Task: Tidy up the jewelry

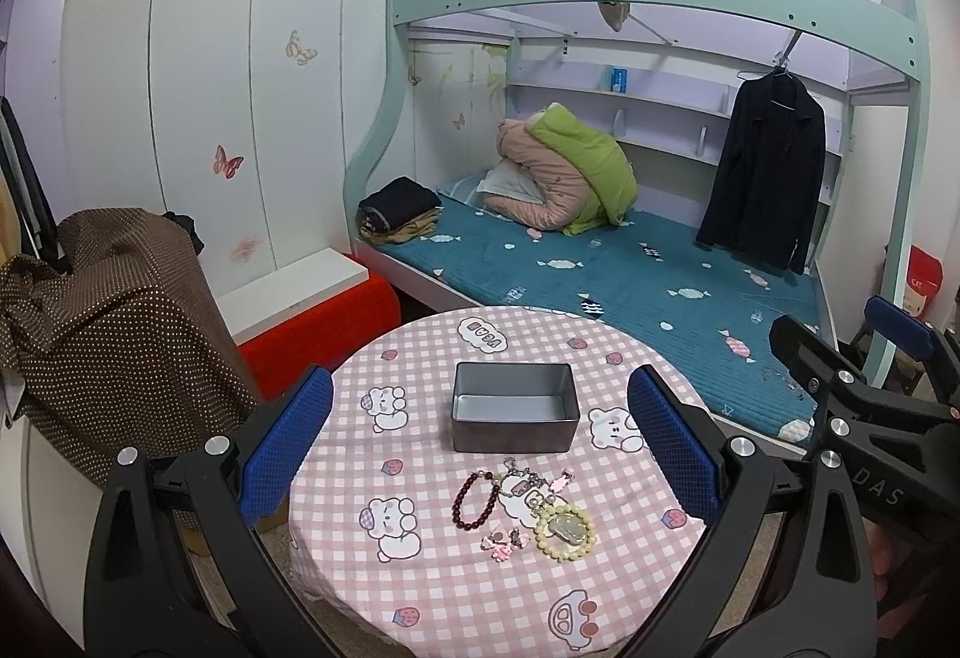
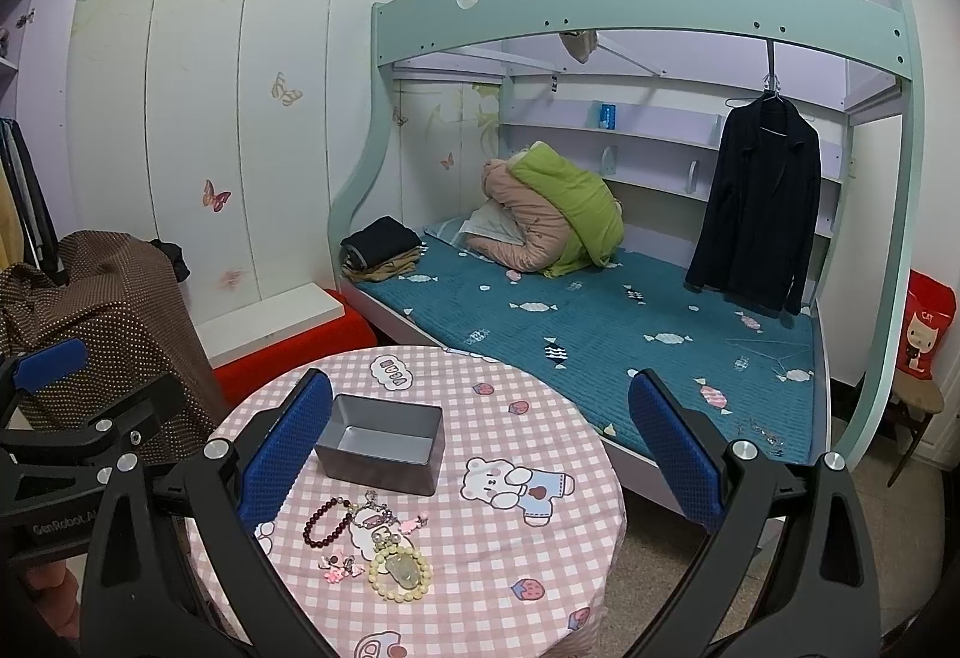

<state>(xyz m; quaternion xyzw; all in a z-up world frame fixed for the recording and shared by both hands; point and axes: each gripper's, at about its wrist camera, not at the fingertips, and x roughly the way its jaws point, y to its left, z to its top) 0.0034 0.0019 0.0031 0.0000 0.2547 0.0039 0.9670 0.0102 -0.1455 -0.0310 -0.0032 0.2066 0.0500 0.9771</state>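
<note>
Pink-checked cloth: covers the round counter point(image 1: 456, 586) in the lower middle of the left wrist view, printed with bears and strawberries.
Grey tin box point(image 1: 513, 414): open-topped and bare inside, at the centre of the frame, on the far half of the counter.
Jewelry cluster: lower centre, just nearer the camera than the box and apart from it.
Dark red bead bracelet point(image 1: 475, 500): left of the cluster, lying flat.
Pale yellow bead bracelet point(image 1: 565, 531): right of the cluster, ringing a translucent pendant.
Silver chain piece point(image 1: 523, 480): between the two bracelets, towards the box.
Pink hair clips point(image 1: 504, 540): lowest in the cluster, beside the yellow bracelet.
Left gripper point(image 1: 480, 454): jaws spread wide, blue pads at the left and right of the frame, nothing between them but the counter.
Right gripper point(image 1: 870, 358): at the right edge, raised off the counter; only partly seen here.
Background: teal bunk bed point(image 1: 600, 262) in the upper right, a dark coat point(image 1: 765, 172) hanging from its frame.

Right wrist view, grey tin box point(image 2: 383, 444): left of centre.
Jewelry point(image 2: 372, 538): lower left, just below the box; dark red bracelet point(image 2: 327, 523) left, yellow bracelet point(image 2: 400, 568) lowest.
Right gripper point(image 2: 480, 454): jaws wide apart, holding nothing.
Left gripper point(image 2: 54, 418): at the left edge, off the counter's rim.
Counter point(image 2: 510, 568): fills the lower middle.
</note>
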